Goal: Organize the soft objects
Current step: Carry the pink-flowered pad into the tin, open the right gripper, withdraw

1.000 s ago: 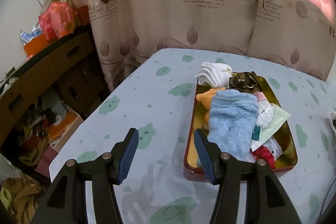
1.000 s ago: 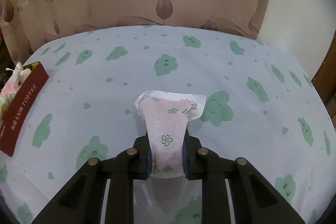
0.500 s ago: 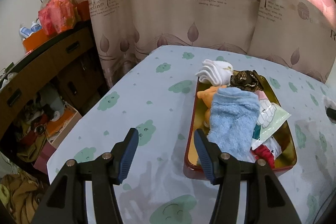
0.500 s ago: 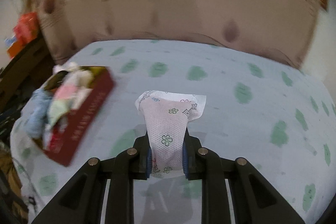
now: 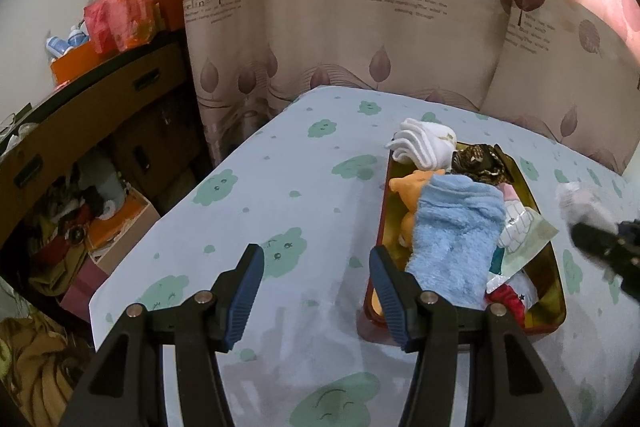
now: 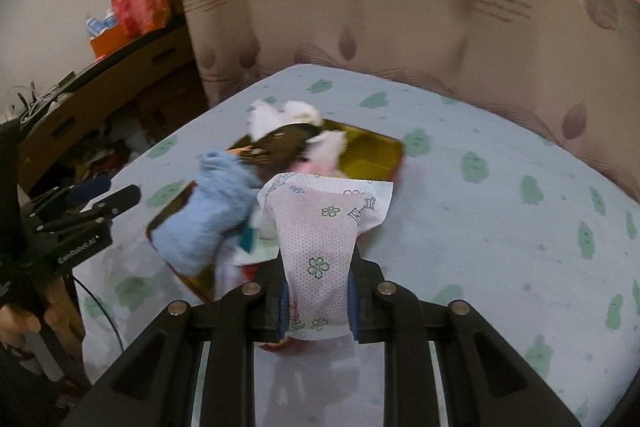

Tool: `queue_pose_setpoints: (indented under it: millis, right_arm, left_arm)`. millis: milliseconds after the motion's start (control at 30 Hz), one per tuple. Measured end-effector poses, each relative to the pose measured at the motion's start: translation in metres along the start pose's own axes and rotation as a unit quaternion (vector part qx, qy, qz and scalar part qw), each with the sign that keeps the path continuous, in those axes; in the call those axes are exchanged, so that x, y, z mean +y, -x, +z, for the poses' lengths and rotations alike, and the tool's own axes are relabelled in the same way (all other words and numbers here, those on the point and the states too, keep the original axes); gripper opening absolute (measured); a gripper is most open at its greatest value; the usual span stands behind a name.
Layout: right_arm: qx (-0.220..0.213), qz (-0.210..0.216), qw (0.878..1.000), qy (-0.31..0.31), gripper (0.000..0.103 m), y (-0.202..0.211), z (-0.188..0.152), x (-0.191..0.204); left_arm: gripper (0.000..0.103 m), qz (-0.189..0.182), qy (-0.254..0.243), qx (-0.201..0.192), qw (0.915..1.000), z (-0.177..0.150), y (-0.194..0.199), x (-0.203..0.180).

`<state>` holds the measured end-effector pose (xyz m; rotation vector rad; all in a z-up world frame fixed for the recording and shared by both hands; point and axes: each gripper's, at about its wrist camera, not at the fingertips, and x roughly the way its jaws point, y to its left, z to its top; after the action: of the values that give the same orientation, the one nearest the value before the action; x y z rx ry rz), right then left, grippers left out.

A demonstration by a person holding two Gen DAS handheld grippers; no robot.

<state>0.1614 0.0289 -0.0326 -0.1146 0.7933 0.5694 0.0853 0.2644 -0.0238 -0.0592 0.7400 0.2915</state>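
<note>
Delivery looks like the step in hand: right gripper (image 6: 318, 301) is clamped on a white perforated pouch printed with small flowers (image 6: 320, 227), held above the near end of the red-walled, gold-lined tin tray (image 6: 372, 151). That tray, on the cloud-print worktop (image 6: 500, 211), already carries a fluffy light-blue sock (image 5: 452, 239) and other soft items. Left gripper (image 5: 316, 293) hovers empty, fingers apart, just beside the tray. Next move probably calls for lowering the pouch over a bare patch, then releasing.

The tray (image 5: 558, 301) sits on the table (image 5: 288, 187), to the right of my left gripper (image 5: 316, 291). A towel (image 5: 452, 243) lies in it, with socks (image 5: 424, 145) on its far end. My right gripper (image 6: 318, 311) holds a packet (image 6: 320, 227) just before the tray. The curtain (image 5: 340, 7) hangs behind the table.
</note>
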Motion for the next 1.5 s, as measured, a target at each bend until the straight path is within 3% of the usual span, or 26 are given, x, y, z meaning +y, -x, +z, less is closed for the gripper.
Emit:
queue_pose_setpoints:
  millis: [533,933,1100,1333,1500]
  right_arm:
    - [0.008,-0.012,1.0,-0.001,0.022,-0.035,0.002,0.035]
    - [0.013,-0.021,1.0,-0.007,0.035,-0.04,-0.004,0.041]
    - [0.015,-0.023,1.0,-0.015,0.059,-0.038,-0.006,0.042]
    - [0.013,-0.046,0.999,-0.01,0.07,-0.023,-0.005,0.046]
    - [-0.005,-0.055,0.998,-0.042,0.083,-0.003,-0.008,0.041]
  left_arm:
    - [0.056,0.001,0.009,-0.002,1.0,0.0,0.001,0.003]
    - [0.056,-0.008,0.014,0.004,0.9999,-0.002,0.002,-0.001]
    - [0.056,-0.01,0.007,0.002,0.9999,-0.005,0.004,-0.007]
    - [0.056,-0.023,-0.007,-0.008,0.9997,-0.01,0.013,-0.016]
    - [0.056,-0.022,-0.007,-0.012,0.9997,-0.01,0.016,-0.018]
